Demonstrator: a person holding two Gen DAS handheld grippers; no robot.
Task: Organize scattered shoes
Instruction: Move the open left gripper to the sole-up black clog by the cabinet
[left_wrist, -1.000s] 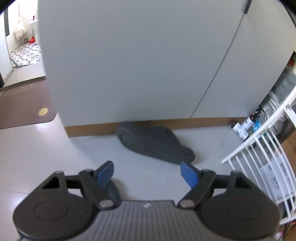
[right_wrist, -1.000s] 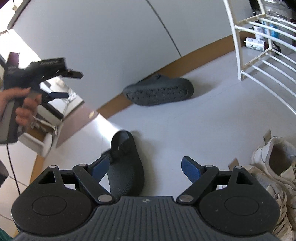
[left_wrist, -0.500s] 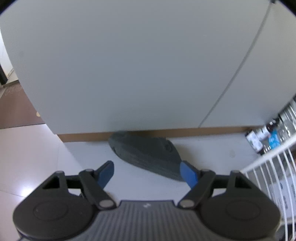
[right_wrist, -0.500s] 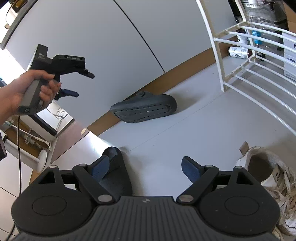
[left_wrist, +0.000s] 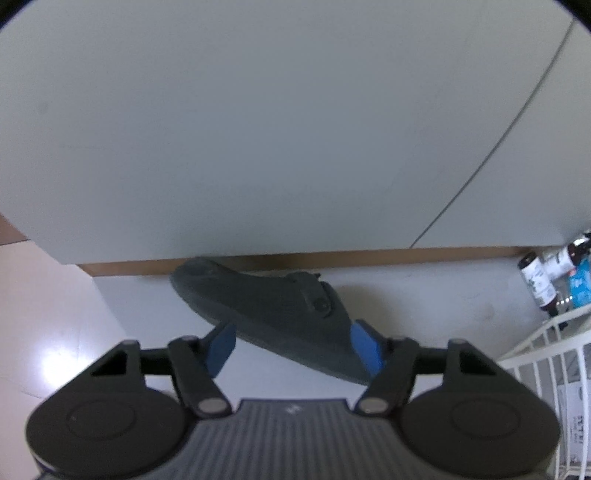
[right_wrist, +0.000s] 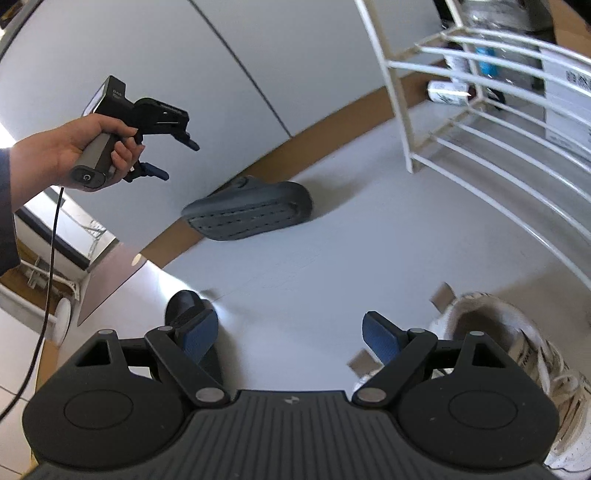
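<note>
1. Dark grey clog (left_wrist: 273, 314) lies tipped on its side on the floor (right_wrist: 369, 258), against the brown skirting at the foot of the white cabinet (left_wrist: 258, 129); sole faces the right wrist camera.
2. Left claw (left_wrist: 291, 345) angled down at the clog. Its jaws have just been closing but stand released; in the left wrist view the shoe's lower edge sits between the blue pads, yet the right wrist view shows the claw in the air, well short of it.
3. Right claw (right_wrist: 291, 338) wide open, empty, low over the floor. Second dark clog (right_wrist: 184, 306) by its left pad; white sneaker (right_wrist: 517, 350) to its right.
4. Step in hand, as I read it: reach for the tipped clog.
5. Next move calls for lowering the left claw over the clog's edge, then clenching; white rack (right_wrist: 480, 129) is the likely destination.
</note>
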